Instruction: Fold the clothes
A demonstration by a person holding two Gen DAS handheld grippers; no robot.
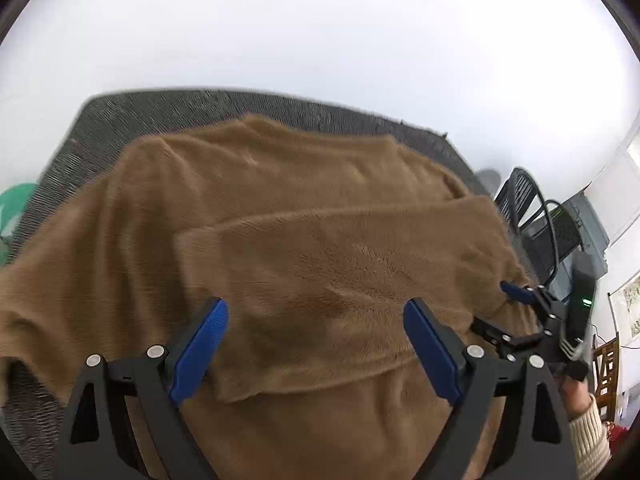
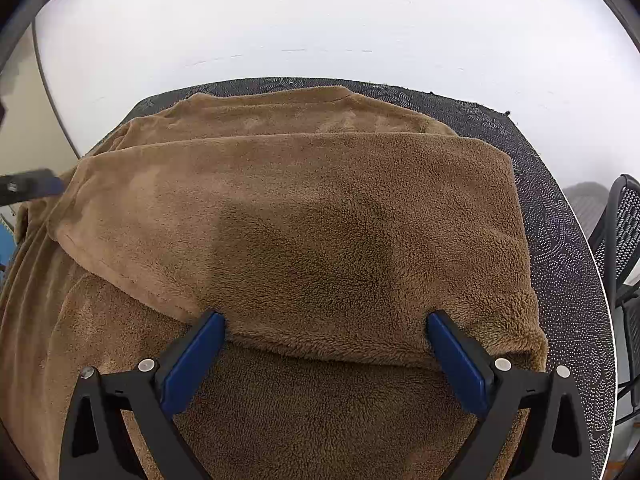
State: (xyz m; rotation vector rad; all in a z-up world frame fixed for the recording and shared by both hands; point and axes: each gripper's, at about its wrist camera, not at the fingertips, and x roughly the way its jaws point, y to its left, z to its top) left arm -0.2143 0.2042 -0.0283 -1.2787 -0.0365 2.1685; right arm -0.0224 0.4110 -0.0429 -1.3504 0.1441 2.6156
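One brown fleece garment (image 2: pixel 304 240) lies spread across your dark patterned table mat (image 2: pixel 560 216), plush and fuzzy, with its neckline at the far edge. A wide flap is folded over the top, its hemmed edge running diagonally on the left and its near edge rolled thick. Your right gripper (image 2: pixel 326 332) hangs over that near fold, jaws spread wide, blue pads (image 2: pixel 192 360) at the rolled edge but not pinching it. Your left gripper (image 1: pixel 316 320) is also wide apart over the flap, nothing gripped; that view is motion-blurred. Your sleeve (image 1: pixel 588 436) is cream knit. A black mesh chair (image 2: pixel 624 216) stands at the right, beside the table
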